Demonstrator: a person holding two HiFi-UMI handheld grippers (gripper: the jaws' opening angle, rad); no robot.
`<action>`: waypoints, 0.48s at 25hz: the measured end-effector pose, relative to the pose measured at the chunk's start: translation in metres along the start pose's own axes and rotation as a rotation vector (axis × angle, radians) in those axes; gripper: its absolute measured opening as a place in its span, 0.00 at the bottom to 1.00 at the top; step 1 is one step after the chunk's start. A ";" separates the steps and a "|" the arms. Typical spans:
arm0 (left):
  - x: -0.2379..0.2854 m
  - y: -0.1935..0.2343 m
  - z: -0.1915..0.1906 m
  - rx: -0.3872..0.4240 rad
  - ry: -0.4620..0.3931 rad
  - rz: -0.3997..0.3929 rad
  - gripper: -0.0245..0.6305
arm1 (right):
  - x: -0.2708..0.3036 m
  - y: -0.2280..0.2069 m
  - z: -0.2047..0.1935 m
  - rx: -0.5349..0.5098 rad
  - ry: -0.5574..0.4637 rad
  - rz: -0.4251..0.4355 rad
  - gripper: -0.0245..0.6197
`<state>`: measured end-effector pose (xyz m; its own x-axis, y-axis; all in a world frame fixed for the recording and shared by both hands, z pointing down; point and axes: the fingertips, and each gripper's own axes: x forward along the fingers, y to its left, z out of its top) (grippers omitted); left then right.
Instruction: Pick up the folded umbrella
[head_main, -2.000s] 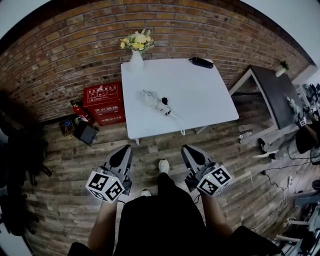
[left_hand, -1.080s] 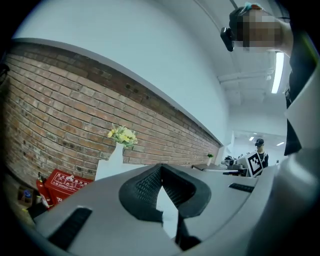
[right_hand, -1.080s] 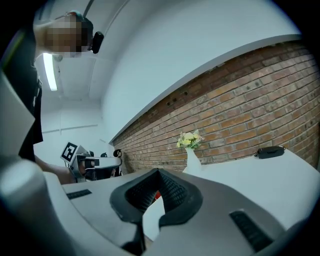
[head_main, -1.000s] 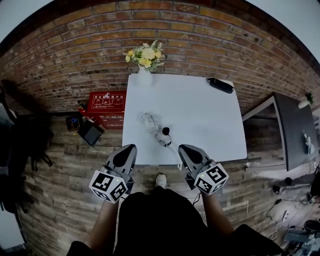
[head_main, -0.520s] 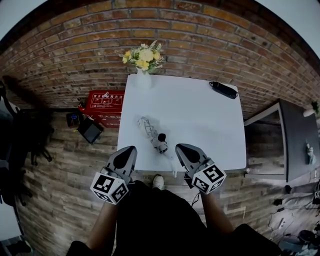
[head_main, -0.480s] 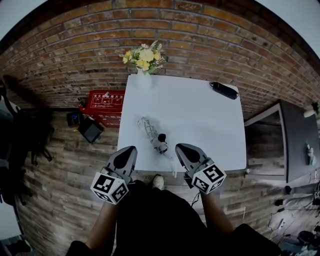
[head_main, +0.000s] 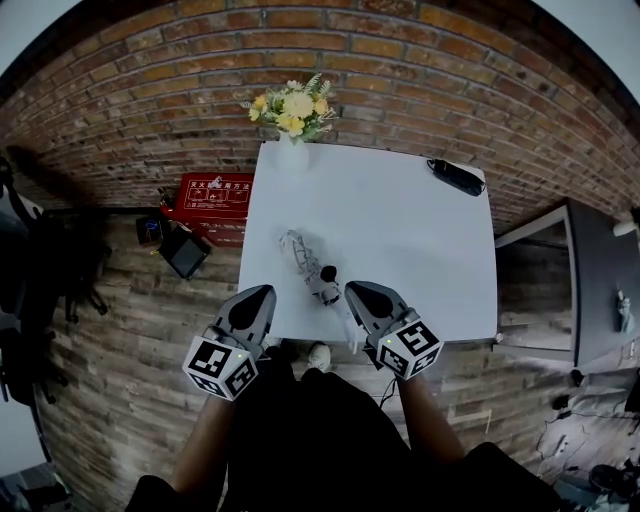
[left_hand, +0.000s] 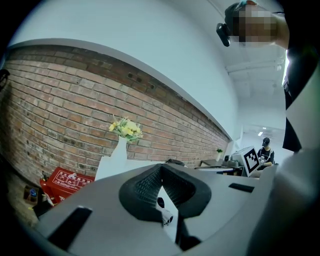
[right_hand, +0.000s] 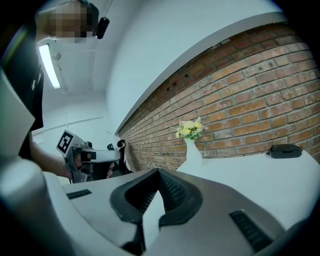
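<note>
The white table (head_main: 400, 240) stood against a brick wall. The folded umbrella (head_main: 305, 262), judged to be the pale crumpled bundle with a black knob, lay near the table's front edge, just beyond the two grippers and touched by neither. The left gripper (head_main: 262, 293) and the right gripper (head_main: 356, 291) were held low at that edge, each with its fingers pressed together and nothing between them. The chief risk was assessed thus: jaws in that state could not take the bundle, and an advance without first spreading them would shove it across the smooth top. The vase of flowers (head_main: 292, 150) at the far left corner stood well apart and appeared safe. The bundle's fabric looked loose, so a pinch on an outer fold alone might let it unroll or slip on lifting. A dark oblong item (head_main: 456, 177) at the far right corner could not be identified and might be mistaken for the target. The thin pale cord (head_main: 350, 328) trailing over the edge beside the right gripper could snag. As to writing, the red box (head_main: 216, 192) on the floor left of the table bore white characters too small to read. The marker cubes (head_main: 218, 366) carried only black-and-white squares. No brand was legible.
</note>
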<state>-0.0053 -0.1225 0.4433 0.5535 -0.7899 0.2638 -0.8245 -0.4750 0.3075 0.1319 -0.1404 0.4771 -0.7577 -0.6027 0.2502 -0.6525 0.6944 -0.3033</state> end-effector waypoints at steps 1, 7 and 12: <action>0.001 0.003 -0.001 0.001 0.006 -0.004 0.06 | 0.004 -0.001 -0.002 -0.001 0.004 -0.005 0.07; 0.012 0.022 -0.019 -0.004 0.067 -0.032 0.06 | 0.028 -0.003 -0.021 -0.025 0.074 -0.048 0.07; 0.024 0.037 -0.025 0.000 0.088 -0.058 0.06 | 0.055 -0.007 -0.037 -0.041 0.146 -0.085 0.07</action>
<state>-0.0196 -0.1488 0.4840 0.6085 -0.7239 0.3250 -0.7908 -0.5191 0.3243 0.0947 -0.1644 0.5268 -0.6910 -0.5985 0.4054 -0.7119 0.6606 -0.2383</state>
